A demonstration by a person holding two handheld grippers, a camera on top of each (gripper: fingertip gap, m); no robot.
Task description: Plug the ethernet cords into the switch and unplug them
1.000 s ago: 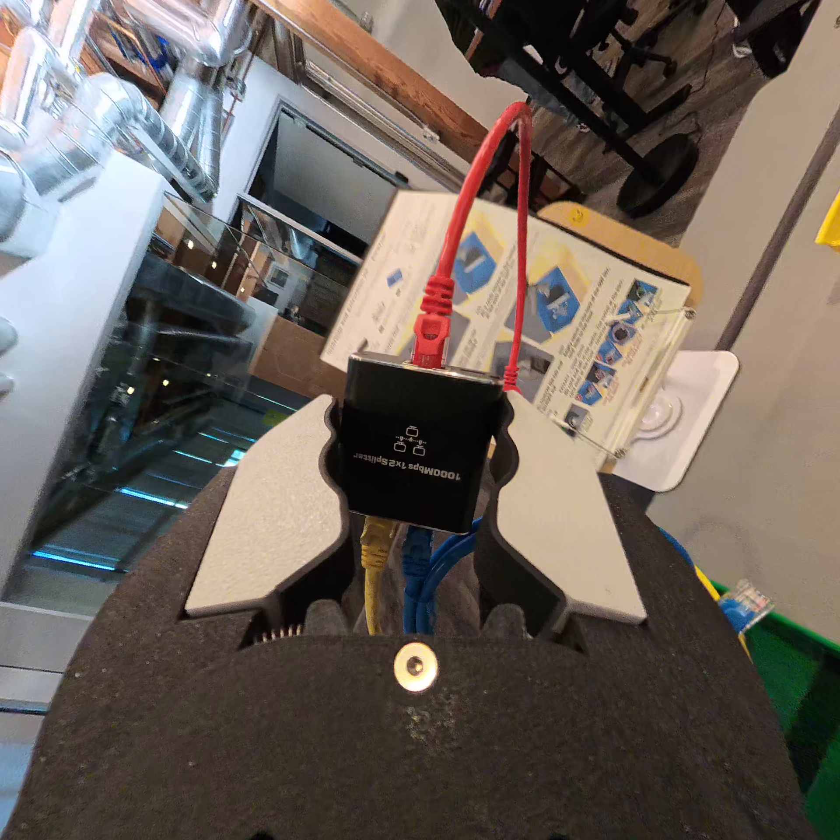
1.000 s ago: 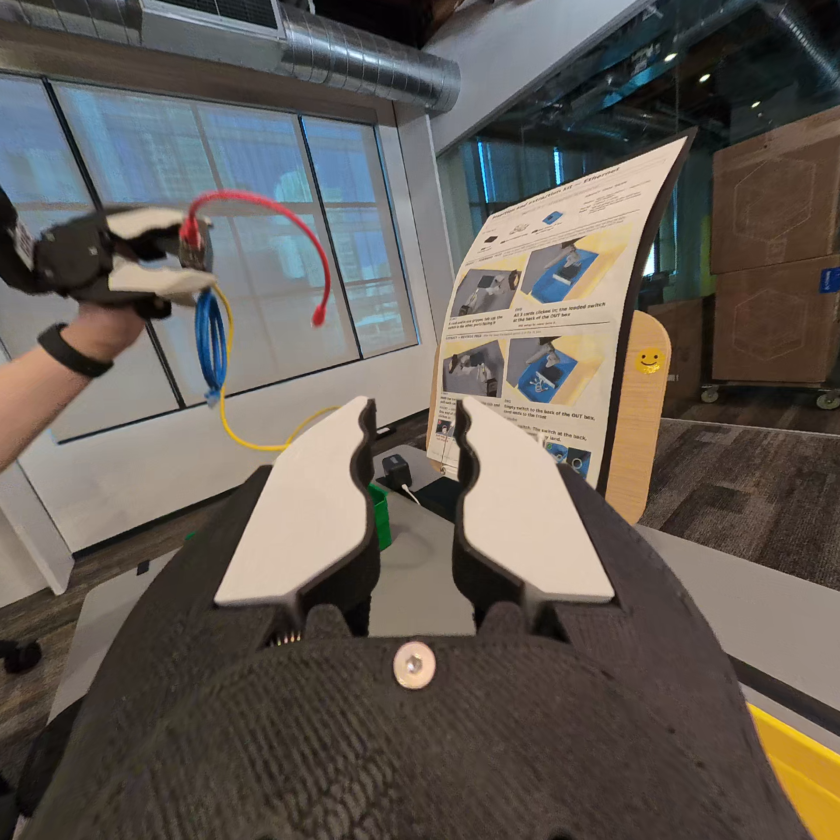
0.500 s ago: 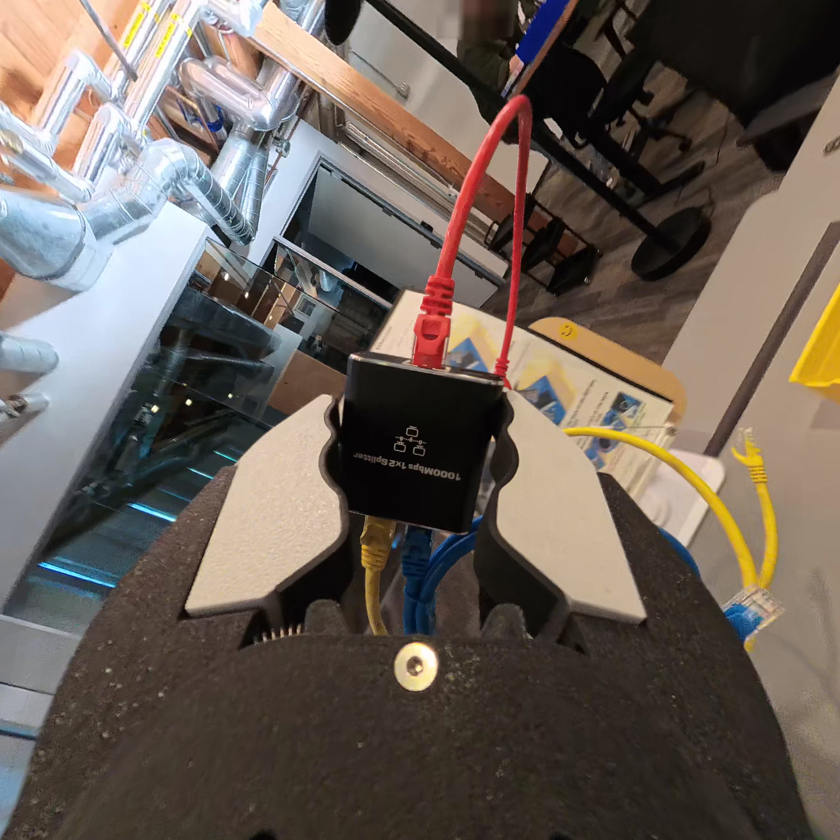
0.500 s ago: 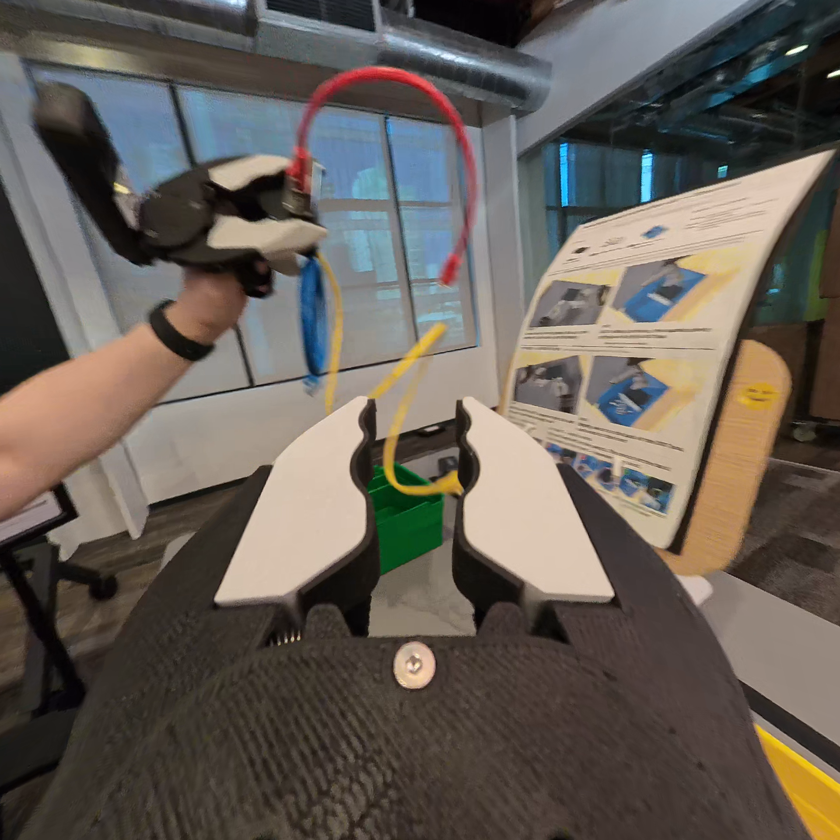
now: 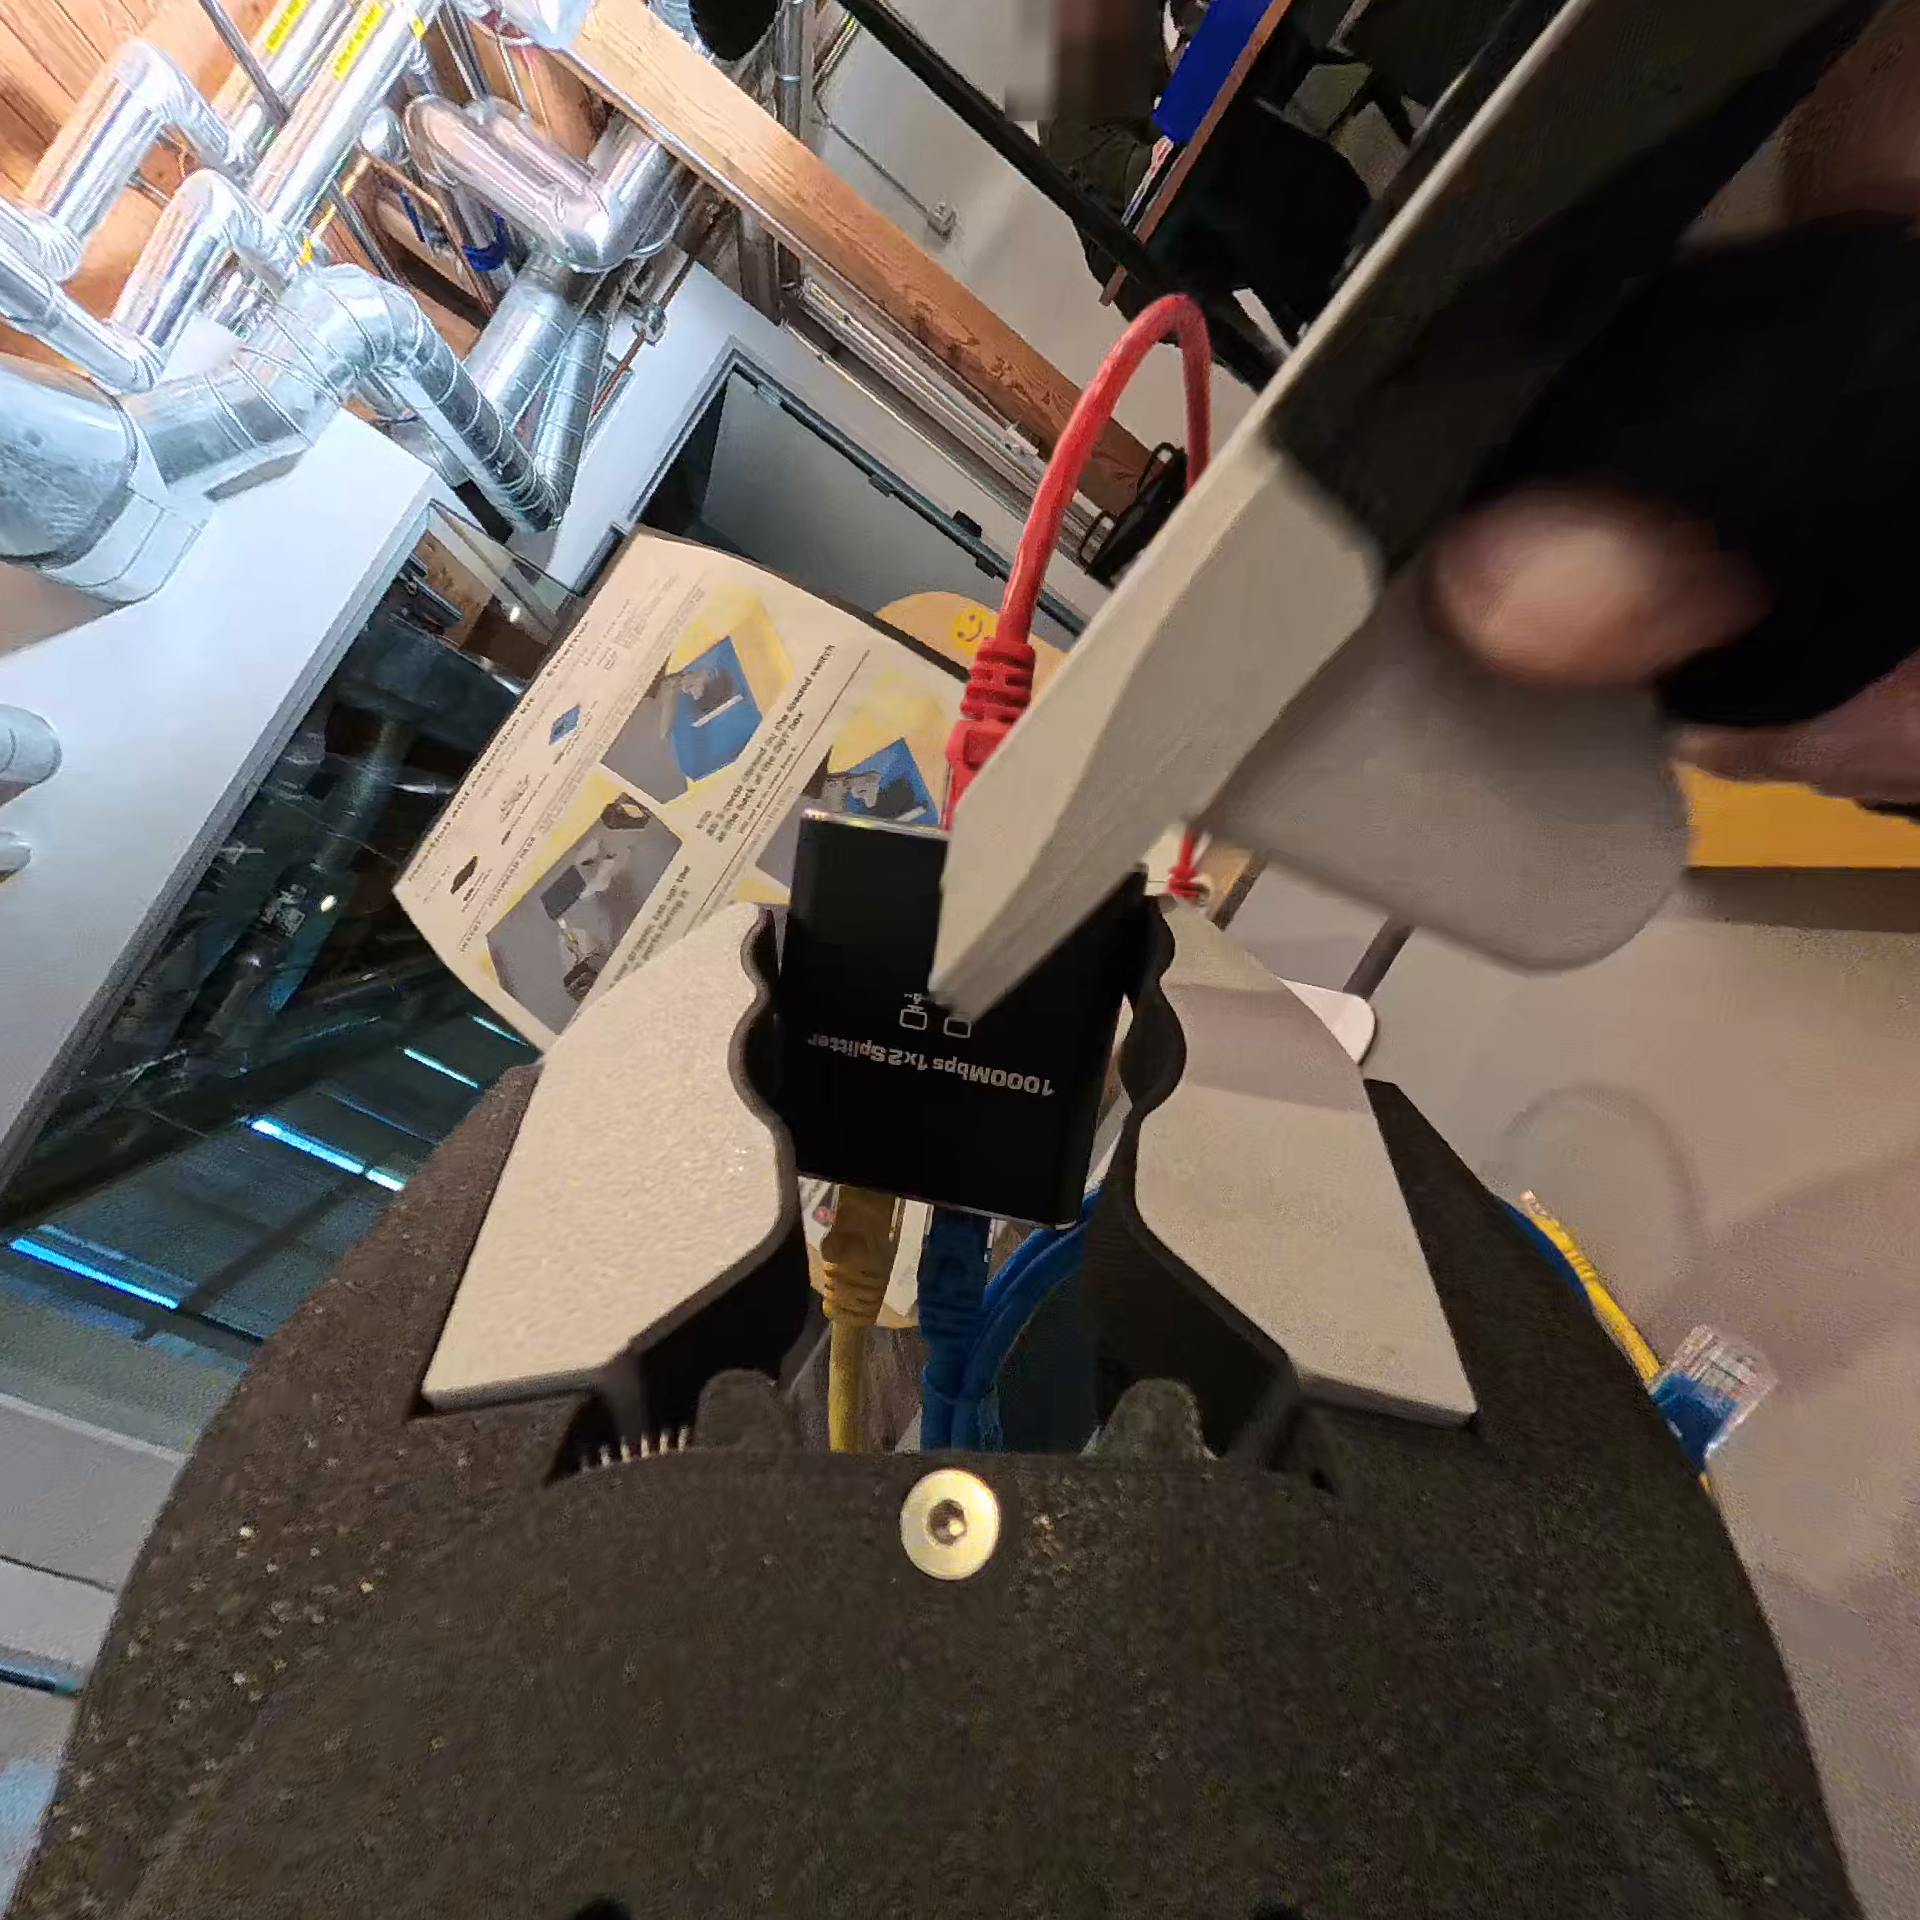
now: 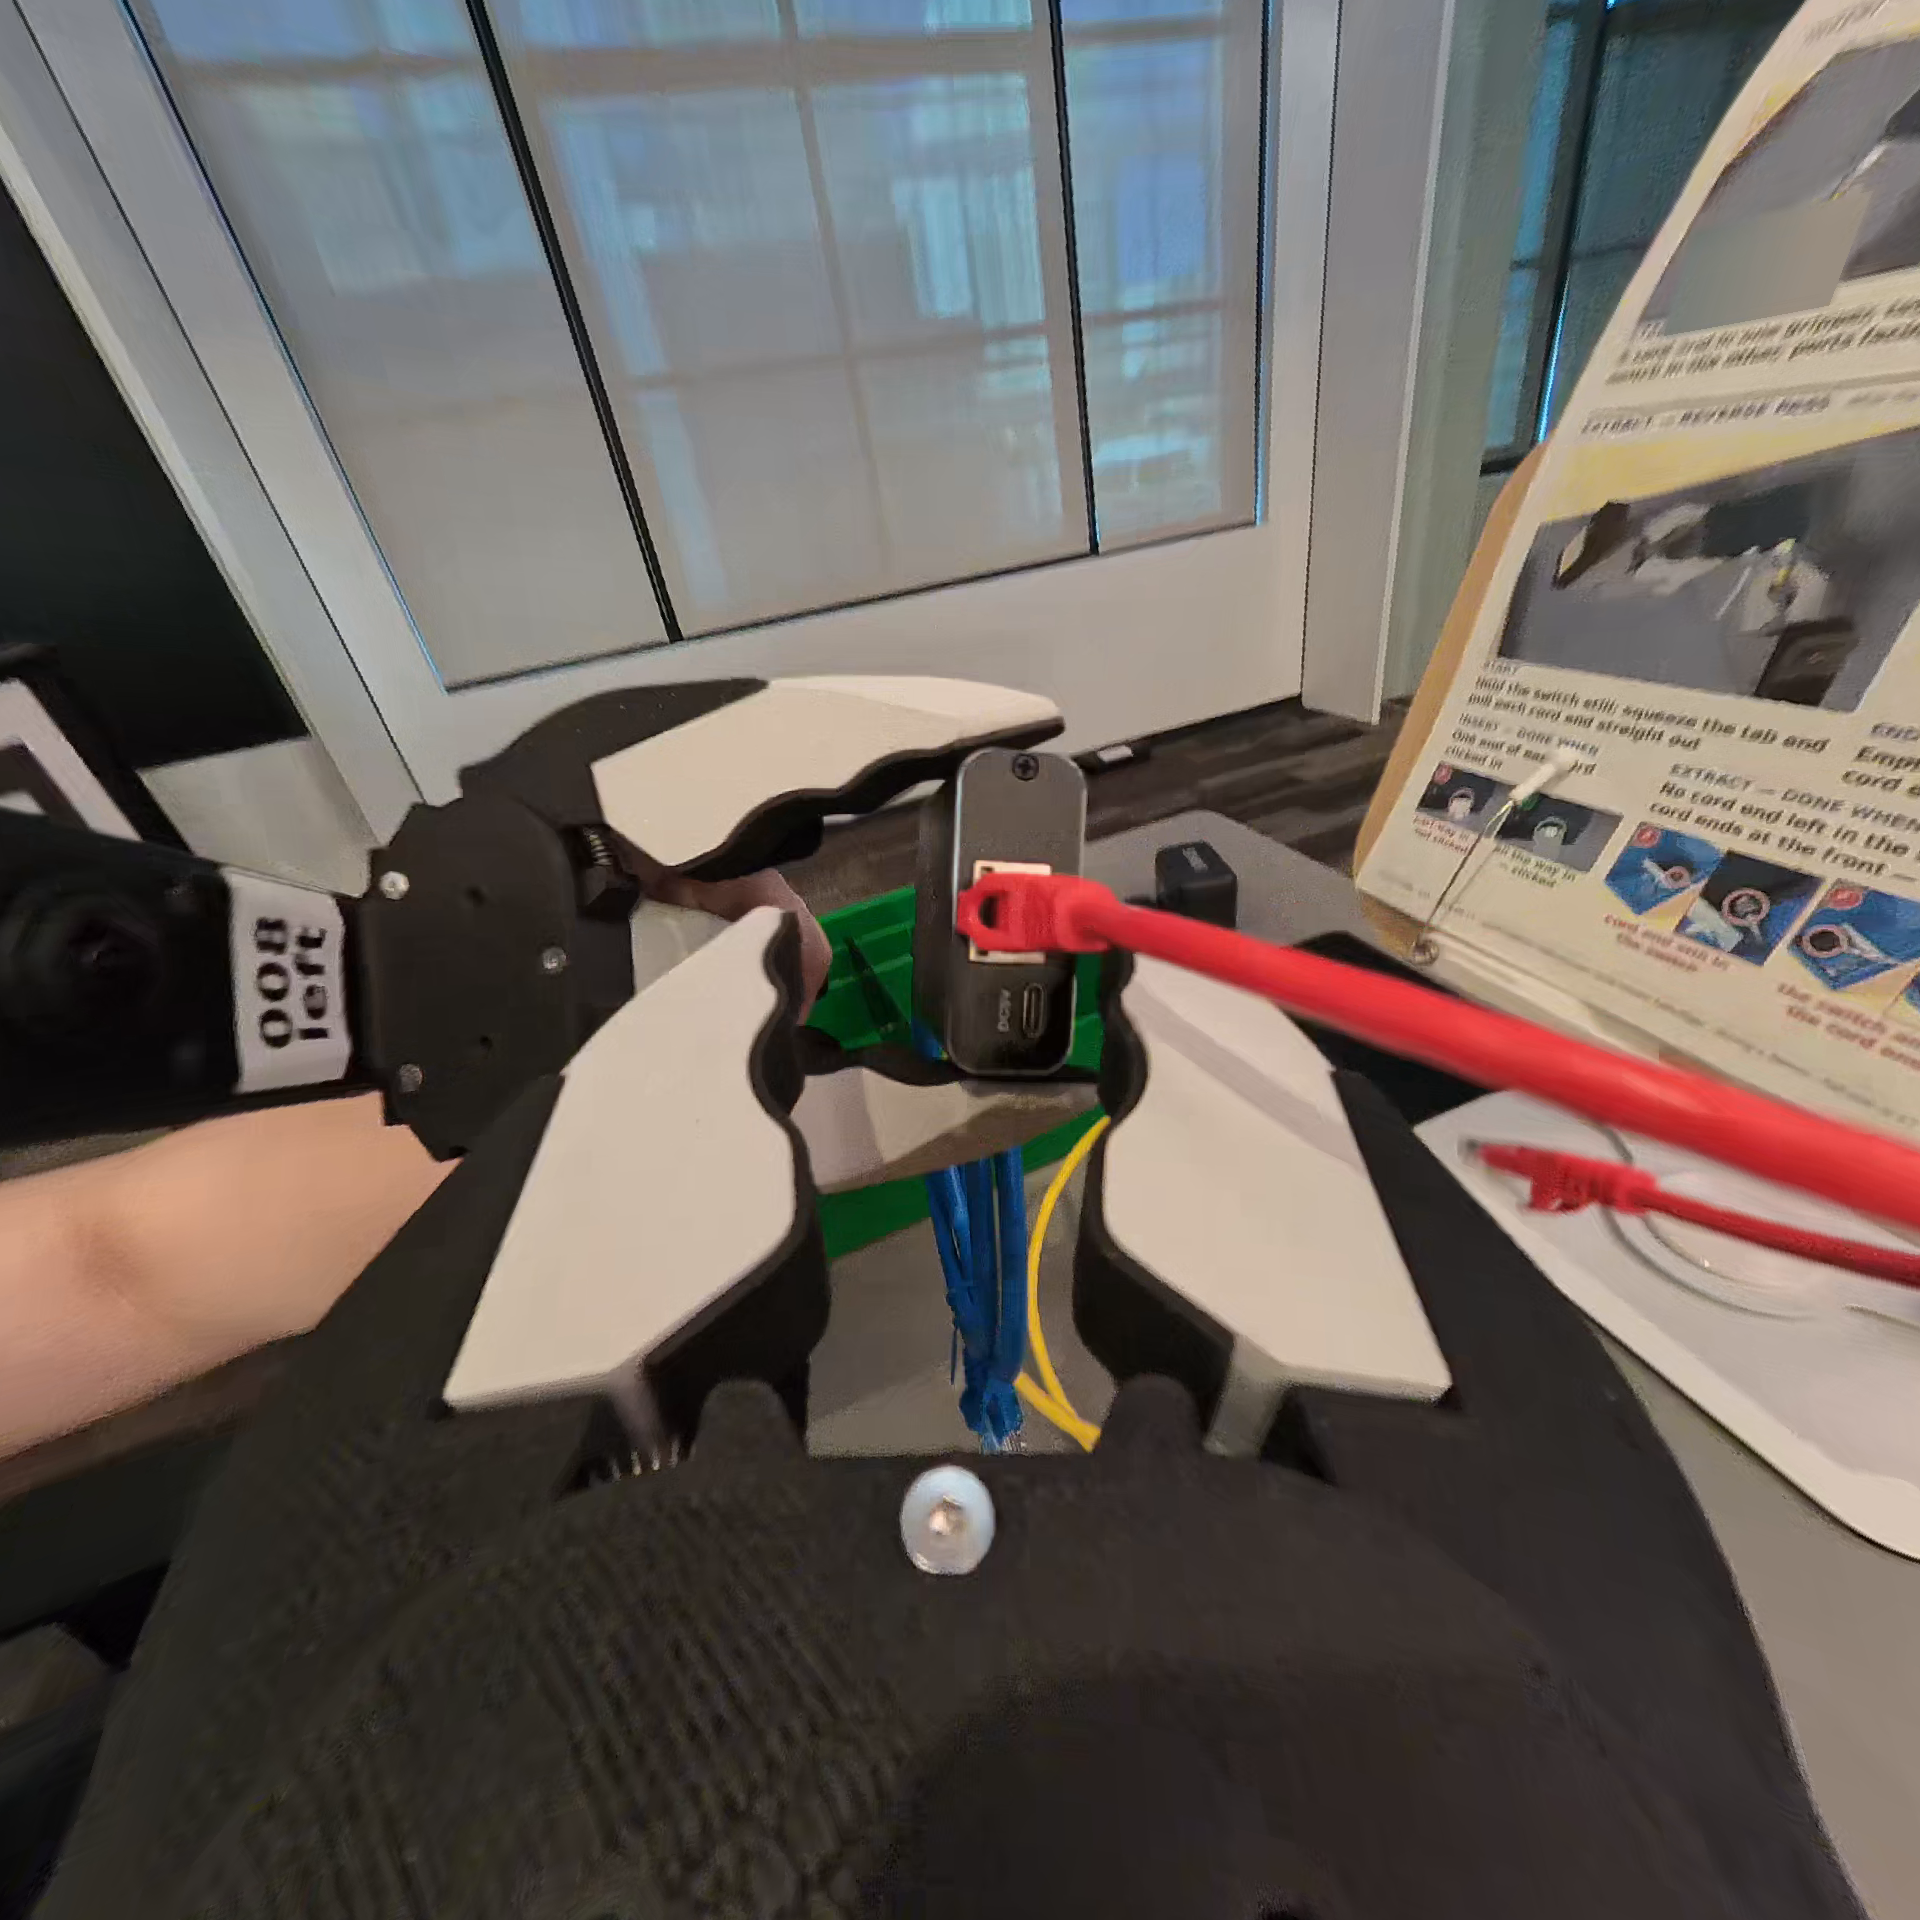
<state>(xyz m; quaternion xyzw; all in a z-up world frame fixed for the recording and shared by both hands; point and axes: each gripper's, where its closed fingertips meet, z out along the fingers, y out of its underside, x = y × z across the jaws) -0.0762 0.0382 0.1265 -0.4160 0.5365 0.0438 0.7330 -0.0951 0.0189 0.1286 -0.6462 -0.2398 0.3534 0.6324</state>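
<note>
My left gripper (image 5: 951, 997) squeezes the black switch (image 5: 935, 1101) on both sides. A red cord (image 6: 1455, 1029) is plugged into its end; yellow (image 5: 847, 1299) and blue (image 5: 951, 1309) cords hang from the other end. My right gripper (image 6: 951, 1013) is open around the switch's end, not pressing it. A green bin (image 6: 873, 966) sits on the table (image 6: 1766, 1558) behind; I can't see inside.
</note>
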